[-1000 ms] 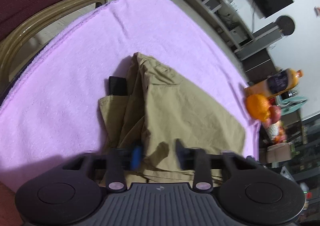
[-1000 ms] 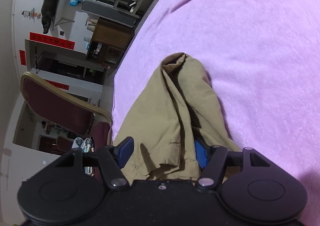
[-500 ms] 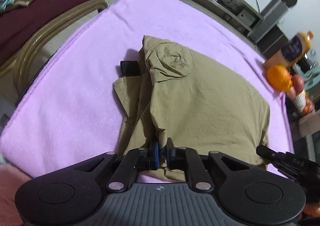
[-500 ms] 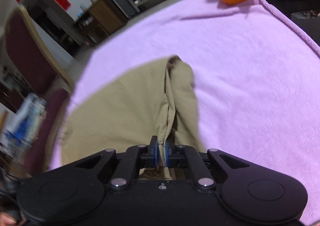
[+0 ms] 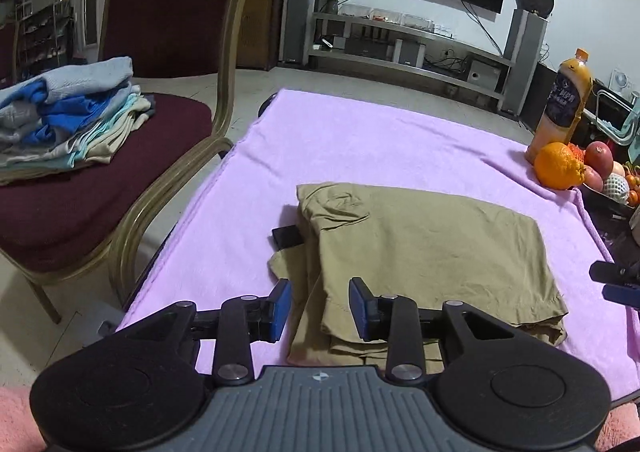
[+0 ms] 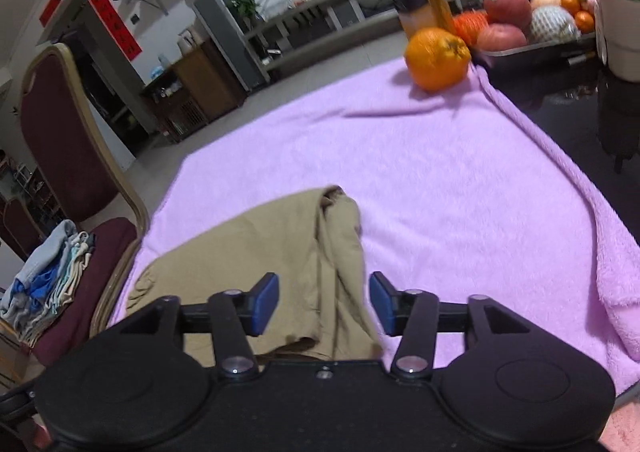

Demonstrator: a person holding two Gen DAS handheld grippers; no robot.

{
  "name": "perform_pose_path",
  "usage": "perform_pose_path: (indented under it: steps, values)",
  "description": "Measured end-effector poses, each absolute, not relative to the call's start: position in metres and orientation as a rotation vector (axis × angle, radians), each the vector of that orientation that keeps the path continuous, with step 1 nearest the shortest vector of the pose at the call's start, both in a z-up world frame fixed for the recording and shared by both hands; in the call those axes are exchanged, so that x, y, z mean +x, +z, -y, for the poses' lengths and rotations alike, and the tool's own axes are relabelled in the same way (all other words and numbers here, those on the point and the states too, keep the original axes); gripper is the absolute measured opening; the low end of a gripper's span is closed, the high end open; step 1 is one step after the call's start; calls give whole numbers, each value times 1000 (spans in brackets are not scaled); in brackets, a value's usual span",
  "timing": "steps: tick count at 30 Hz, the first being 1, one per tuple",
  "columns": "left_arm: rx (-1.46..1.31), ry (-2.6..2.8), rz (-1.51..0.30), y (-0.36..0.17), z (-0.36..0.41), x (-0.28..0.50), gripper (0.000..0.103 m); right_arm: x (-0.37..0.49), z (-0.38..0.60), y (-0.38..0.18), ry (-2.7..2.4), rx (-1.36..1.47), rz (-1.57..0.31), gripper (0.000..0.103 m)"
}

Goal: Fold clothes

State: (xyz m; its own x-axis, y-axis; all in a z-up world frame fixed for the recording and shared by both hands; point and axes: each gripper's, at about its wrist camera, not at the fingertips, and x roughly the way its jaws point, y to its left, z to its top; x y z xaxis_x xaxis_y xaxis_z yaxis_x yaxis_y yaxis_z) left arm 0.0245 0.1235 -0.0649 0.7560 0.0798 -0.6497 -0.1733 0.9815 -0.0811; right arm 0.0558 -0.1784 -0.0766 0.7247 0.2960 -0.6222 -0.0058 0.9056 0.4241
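Note:
A folded khaki garment (image 5: 420, 248) lies flat on the purple towel-covered table (image 5: 360, 139). My left gripper (image 5: 320, 306) is open, just above the garment's near left edge, holding nothing. My right gripper (image 6: 324, 302) is open over the garment's near right fold (image 6: 312, 260), also empty. The right gripper's fingertips (image 5: 612, 280) show at the right edge of the left wrist view. A black tag (image 5: 286, 236) sticks out under the garment's left side.
A maroon chair (image 5: 100, 187) at the left holds a stack of folded clothes (image 5: 68, 111). An orange (image 5: 558, 165), a juice bottle (image 5: 564, 107) and a fruit tray (image 6: 532, 35) stand at the table's far right corner.
Both grippers were shut on the garment's near edge half a second ago; now both are open and drawn back, and the garment lies folded flat.

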Motion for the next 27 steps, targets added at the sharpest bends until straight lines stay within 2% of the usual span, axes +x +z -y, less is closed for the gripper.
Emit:
perform_pose_path:
  steps: [1, 4, 10, 15, 17, 21, 23, 24, 25, 27]
  values:
    - [-137, 143, -701, -65, -122, 27, 34, 56, 172, -74, 171, 381, -737, 76]
    - [-135, 138, -704, -62, -117, 31, 38, 55, 149, -67, 177, 252, -700, 103]
    - [-98, 116, -726, -63, -105, 36, 43, 53, 121, -60, 193, 74, -633, 103]
    - [-127, 62, -755, -61, -104, 43, 44, 48, 125, -59, 291, 171, -574, 103]
    - [-132, 60, -739, -59, -103, 45, 48, 51, 128, -58, 270, 220, -580, 103]
    - [-115, 70, -684, -52, -102, 50, 50, 59, 132, -58, 176, 237, -583, 88]
    - [-103, 97, -675, -49, -104, 60, 50, 66, 133, -60, 152, 255, -601, 78]
    - [-97, 112, -671, -48, -104, 65, 50, 71, 133, -61, 140, 262, -618, 64]
    - [-90, 127, -667, -47, -105, 70, 51, 75, 133, -62, 128, 270, -634, 55]
    - [-103, 147, -696, -49, -109, 87, 50, 87, 130, -65, 129, 270, -658, 44]
